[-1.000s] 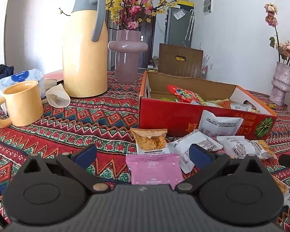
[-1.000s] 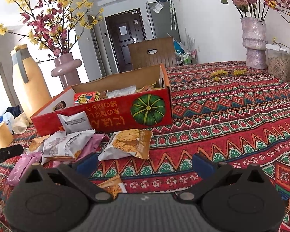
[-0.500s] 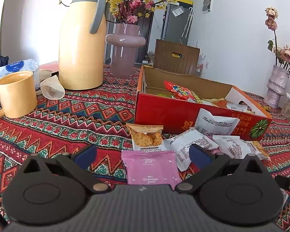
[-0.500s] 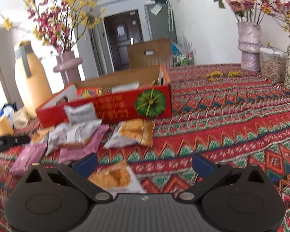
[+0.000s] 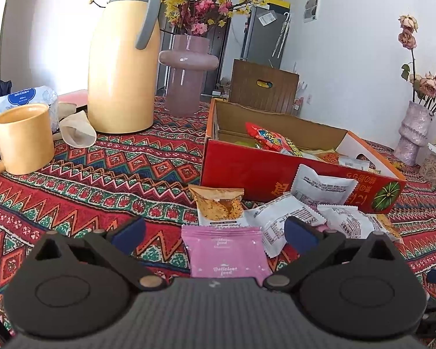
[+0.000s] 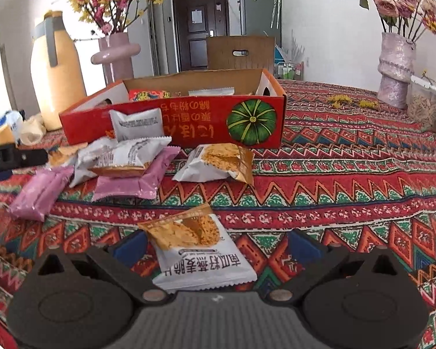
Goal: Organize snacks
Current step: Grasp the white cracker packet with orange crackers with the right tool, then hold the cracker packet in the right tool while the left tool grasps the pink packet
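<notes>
A red cardboard box [image 5: 247,171] [image 6: 189,122] holding several snack packs stands on the patterned cloth. Loose packs lie in front of it. In the left wrist view a pink pack [image 5: 225,251] lies flat between the fingers of my open left gripper [image 5: 215,232], with an orange-and-white pack [image 5: 219,206] and white packs [image 5: 279,218] just beyond. In the right wrist view an orange-and-white pack [image 6: 194,250] lies between the spread fingers of my open right gripper [image 6: 218,245]. Pink packs [image 6: 133,179], white packs [image 6: 122,154] and another orange pack [image 6: 218,161] lie nearer the box.
A yellow thermos jug [image 5: 122,58], a pink vase with flowers [image 5: 186,72], a yellow mug [image 5: 20,138] and a tissue pack [image 5: 23,99] stand at the left. A pale vase [image 6: 395,67] and a jar [image 6: 424,104] stand at the right. A brown chair back [image 5: 261,87] rises behind the box.
The right gripper has pulled back and swung left, so the orange-and-white pack now lies between its fingers. The left gripper shifted slightly; the pink pack sits a bit lower between its fingers.
</notes>
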Available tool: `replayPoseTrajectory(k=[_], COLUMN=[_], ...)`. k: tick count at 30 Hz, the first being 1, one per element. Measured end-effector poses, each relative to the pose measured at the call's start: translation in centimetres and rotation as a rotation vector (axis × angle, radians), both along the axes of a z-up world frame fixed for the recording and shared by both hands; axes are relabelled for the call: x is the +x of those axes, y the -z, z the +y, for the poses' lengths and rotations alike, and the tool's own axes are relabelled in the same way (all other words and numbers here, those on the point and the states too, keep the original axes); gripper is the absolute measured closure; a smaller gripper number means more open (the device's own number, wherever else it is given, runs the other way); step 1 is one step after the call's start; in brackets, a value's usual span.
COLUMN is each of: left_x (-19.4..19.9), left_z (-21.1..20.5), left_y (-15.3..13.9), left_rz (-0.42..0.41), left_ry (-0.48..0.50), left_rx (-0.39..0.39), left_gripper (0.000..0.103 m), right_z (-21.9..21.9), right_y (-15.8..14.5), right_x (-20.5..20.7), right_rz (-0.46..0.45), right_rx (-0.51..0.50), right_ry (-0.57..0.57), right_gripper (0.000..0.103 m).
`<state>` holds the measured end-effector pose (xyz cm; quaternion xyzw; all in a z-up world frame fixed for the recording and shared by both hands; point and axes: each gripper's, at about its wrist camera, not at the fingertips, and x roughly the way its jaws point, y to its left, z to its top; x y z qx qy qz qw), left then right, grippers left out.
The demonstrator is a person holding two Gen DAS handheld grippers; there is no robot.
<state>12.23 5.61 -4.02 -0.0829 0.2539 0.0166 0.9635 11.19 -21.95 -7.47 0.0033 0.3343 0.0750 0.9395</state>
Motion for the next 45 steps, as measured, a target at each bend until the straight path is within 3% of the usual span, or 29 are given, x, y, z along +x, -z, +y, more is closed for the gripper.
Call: replayPoseTrajectory(k=[18,21,23,24,28,39,45], left_x=[0.1,0.1,0.1,0.1,0.1,0.0,0.1], left_z=[0.4,0.4,0.4,0.4,0.4,0.5,0.4], left_y=[0.1,0.1,0.1,0.1,0.1,0.1,0.1], left_rz=[0.016,0.017,0.016,0.016,0.016,0.015,0.017], left_ry=[-0.008,-0.007,-0.007,-0.008,-0.008,-0.011,-0.021], left_rx=[-0.021,-0.023,-0.023,-0.023,-0.023,-0.02,-0.013], left_gripper=[0.0,0.0,0.0,0.0,0.0,0.0,0.0], right_z=[0.4,0.2,0.0,-0.2,-0.7,-3.4,-5.5], right_y=[0.0,-0.2,-0.5,-0.6,-0.8,-1.7,-0.9], right_x=[0.1,-0.2,-0.3,-0.4,-0.6,1.3,2.9], right_rz=[0.007,-0.008,-0.016,-0.019,-0.028,-0.122,-0.111], right_rx=[-0.024,-0.022,-0.016,-0.013,0.01,0.029,0.077], right_ry=[-0.052,-0.047,-0.053,-0.055,-0.064,0.05,0.126], right_gripper=[0.0,0.016,0.044,0.05,0.061,0.062,0.062])
